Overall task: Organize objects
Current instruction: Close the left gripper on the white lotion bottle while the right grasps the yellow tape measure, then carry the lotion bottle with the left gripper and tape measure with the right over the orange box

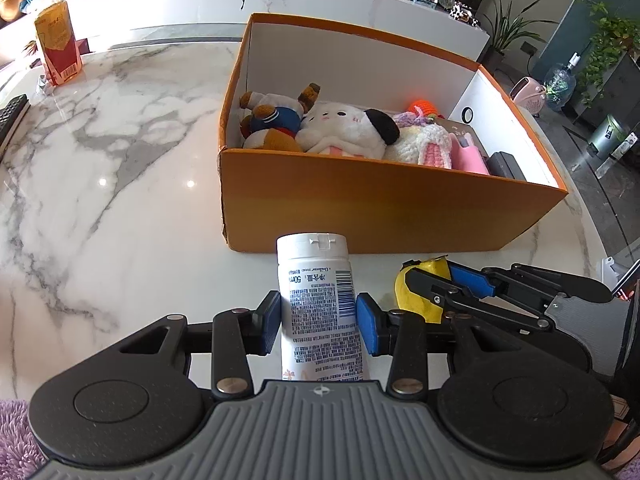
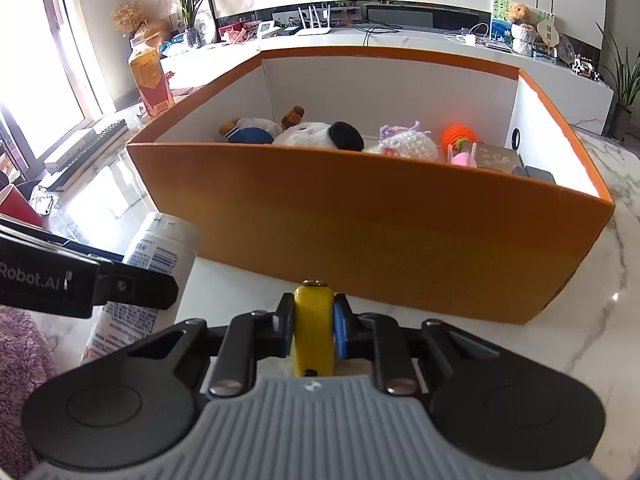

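L gripper (image 1: 318,322) clamps tube (image 1: 316,300), long axis along fingers, cap fwd. R gripper (image 2: 314,330) pinches yellow item (image 2: 314,320). Box (image 2: 360,220) dead ahead of both, R nearer; you lift over near wall.

Two wrist views, close and angled down.
Both face the orange box (image 1: 384,208) over the surface (image 1: 120,184); each glimpses the other claw.

box (image 1: 360,208) orange, white inside | tube (image 1: 316,300) white, blue print | held item (image 2: 314,328) yellow, perhaps plastic
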The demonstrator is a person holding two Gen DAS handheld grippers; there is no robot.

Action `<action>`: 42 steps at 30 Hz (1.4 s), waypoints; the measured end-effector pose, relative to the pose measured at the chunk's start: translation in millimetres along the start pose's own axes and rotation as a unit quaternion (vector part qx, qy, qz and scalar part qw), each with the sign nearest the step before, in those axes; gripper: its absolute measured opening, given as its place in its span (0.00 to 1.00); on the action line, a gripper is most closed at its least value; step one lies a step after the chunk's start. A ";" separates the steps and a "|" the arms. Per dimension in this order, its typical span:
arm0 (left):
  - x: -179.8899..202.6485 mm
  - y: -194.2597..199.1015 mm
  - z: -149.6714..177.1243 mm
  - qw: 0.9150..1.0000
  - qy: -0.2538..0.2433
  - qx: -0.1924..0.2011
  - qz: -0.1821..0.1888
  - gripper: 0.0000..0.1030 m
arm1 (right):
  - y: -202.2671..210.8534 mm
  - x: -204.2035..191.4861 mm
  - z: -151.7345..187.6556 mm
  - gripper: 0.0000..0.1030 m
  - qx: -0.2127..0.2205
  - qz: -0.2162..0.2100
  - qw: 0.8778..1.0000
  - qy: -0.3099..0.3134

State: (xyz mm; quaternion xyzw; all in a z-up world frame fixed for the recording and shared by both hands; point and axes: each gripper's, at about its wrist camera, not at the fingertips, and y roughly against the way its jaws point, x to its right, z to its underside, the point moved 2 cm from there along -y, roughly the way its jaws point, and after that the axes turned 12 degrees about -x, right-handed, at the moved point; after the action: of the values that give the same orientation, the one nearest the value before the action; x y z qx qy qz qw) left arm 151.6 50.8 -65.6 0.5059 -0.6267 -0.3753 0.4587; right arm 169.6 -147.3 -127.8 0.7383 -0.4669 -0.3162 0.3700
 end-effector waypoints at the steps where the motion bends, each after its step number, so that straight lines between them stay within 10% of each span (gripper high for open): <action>1: 1.0 3.2 1.5 1.000 -0.001 0.002 0.002 0.45 | 3.8 0.1 0.7 0.20 0.001 0.002 1.000 -0.002; 23: 32.5 90.3 -33.2 0.992 -0.060 0.092 0.060 0.46 | 122.9 13.8 -46.6 0.20 0.113 -0.003 0.994 -0.009; 42: 51.6 25.7 -153.7 0.971 -0.236 0.038 -0.012 0.46 | 58.6 52.0 -139.0 0.20 0.096 0.019 0.995 -0.014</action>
State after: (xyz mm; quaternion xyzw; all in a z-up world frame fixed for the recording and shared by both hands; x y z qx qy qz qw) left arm 287.4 4.7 14.2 0.4280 -0.7250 -0.4652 0.2736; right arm 274.7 -177.4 -11.7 0.7572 -0.5139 -0.2730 0.2966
